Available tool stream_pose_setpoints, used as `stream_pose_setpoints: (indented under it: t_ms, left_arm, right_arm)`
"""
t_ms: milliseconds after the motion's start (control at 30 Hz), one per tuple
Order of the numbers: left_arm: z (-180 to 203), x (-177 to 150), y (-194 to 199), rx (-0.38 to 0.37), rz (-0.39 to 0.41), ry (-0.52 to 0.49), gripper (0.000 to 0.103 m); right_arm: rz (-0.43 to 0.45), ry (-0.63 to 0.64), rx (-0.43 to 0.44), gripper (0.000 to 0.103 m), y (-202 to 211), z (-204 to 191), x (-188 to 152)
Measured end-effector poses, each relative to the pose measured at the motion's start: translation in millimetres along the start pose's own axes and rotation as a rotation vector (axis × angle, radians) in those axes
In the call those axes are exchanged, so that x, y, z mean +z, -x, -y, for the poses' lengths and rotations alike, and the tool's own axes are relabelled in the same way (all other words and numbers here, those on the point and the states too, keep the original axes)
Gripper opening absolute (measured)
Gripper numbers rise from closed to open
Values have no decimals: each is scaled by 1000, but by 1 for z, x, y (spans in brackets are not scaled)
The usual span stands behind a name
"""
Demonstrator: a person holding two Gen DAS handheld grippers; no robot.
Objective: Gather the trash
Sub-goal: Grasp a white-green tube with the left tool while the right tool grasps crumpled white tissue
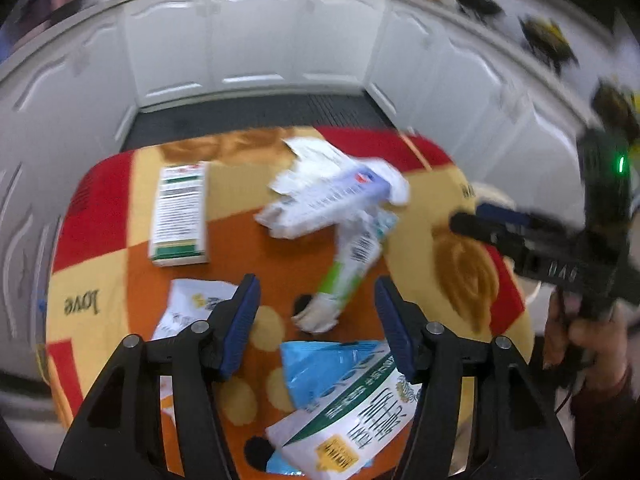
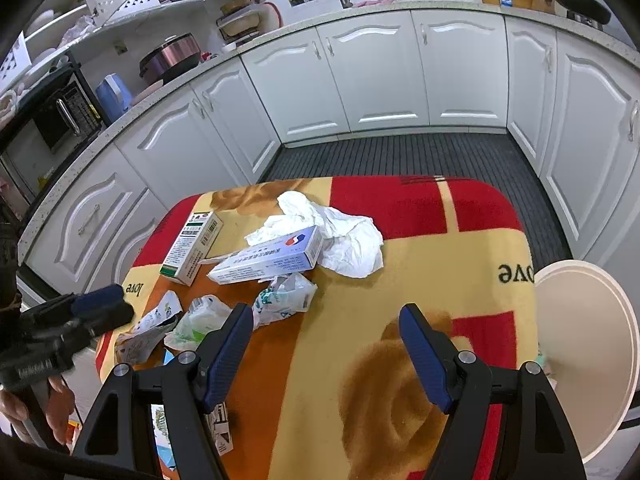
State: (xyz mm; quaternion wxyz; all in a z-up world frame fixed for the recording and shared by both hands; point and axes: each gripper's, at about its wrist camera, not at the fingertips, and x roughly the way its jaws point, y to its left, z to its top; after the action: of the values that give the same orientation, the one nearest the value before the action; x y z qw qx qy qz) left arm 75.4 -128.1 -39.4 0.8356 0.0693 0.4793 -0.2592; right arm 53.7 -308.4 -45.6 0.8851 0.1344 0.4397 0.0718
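Trash lies on a red, yellow and orange blanket-covered table (image 2: 460,240): crumpled white tissue (image 2: 348,236), a blue-white medicine box (image 2: 272,258), a green-white box (image 2: 192,246) and several torn wrappers (image 2: 280,296). In the left wrist view the green-white box (image 1: 180,216), the medicine box (image 1: 332,196), a green-white wrapper (image 1: 344,276) and a blue-white packet (image 1: 340,396) show. My left gripper (image 1: 316,320) is open above the wrappers, holding nothing. My right gripper (image 2: 326,352) is open and empty over the table's near right part.
A white round bin (image 2: 588,344) stands at the table's right edge. White kitchen cabinets (image 2: 380,76) and a dark ribbed floor mat (image 2: 400,156) lie beyond the table. The other gripper shows at each view's side (image 1: 560,256) (image 2: 68,328).
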Motion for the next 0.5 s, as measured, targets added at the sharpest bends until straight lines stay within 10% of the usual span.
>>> stream_pose_setpoints:
  t_ms: [333, 400, 500]
  left_arm:
    - [13, 13, -59, 32, -143, -110, 54]
    - [11, 14, -61, 48, -142, -123, 21]
    - [-3, 17, -60, 34, -145, -66, 15]
  right_arm:
    - [-20, 25, -9, 75, -28, 3, 37]
    - [-40, 33, 2, 75, -43, 1, 50]
    - [-75, 34, 17, 75, -69, -4, 69]
